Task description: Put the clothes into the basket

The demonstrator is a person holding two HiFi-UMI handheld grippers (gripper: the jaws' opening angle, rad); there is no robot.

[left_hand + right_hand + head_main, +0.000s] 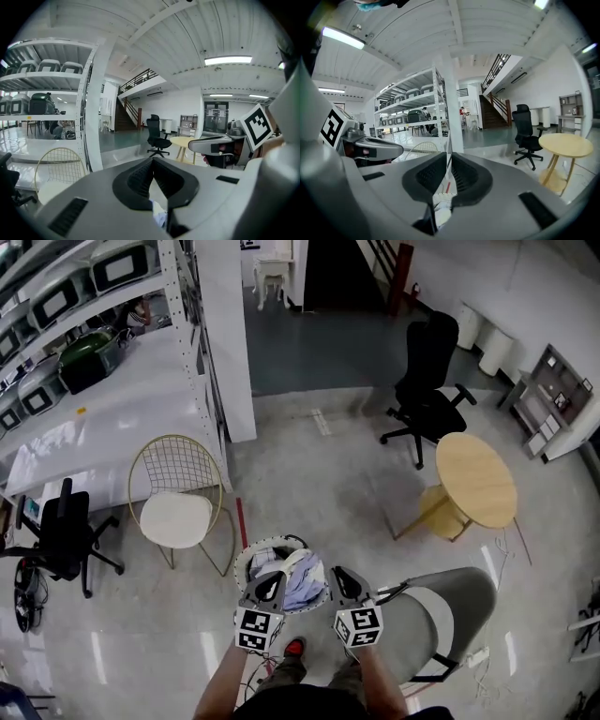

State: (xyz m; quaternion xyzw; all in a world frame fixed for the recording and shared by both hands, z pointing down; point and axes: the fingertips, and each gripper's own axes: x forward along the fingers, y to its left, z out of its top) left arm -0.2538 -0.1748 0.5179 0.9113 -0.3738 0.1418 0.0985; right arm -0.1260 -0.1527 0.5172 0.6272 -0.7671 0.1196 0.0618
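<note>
In the head view a round white basket (245,560) stands on the floor just ahead of the person, filled with pale blue and white clothes (302,581). Both grippers hang side by side above its near edge. The left gripper (272,580) is shut with nothing between its jaws; in the left gripper view the left gripper (153,160) points across the room, and a scrap of cloth (159,217) shows far below. The right gripper (339,576) is empty too; in the right gripper view the jaws of the right gripper (449,154) stand nearly together with only a slit between them.
A grey padded chair (448,613) stands right beside the person. A gold wire chair (178,491) with a white seat is to the left, by a white shelving rack (192,352). A round wooden table (476,480) and a black office chair (427,381) stand farther off.
</note>
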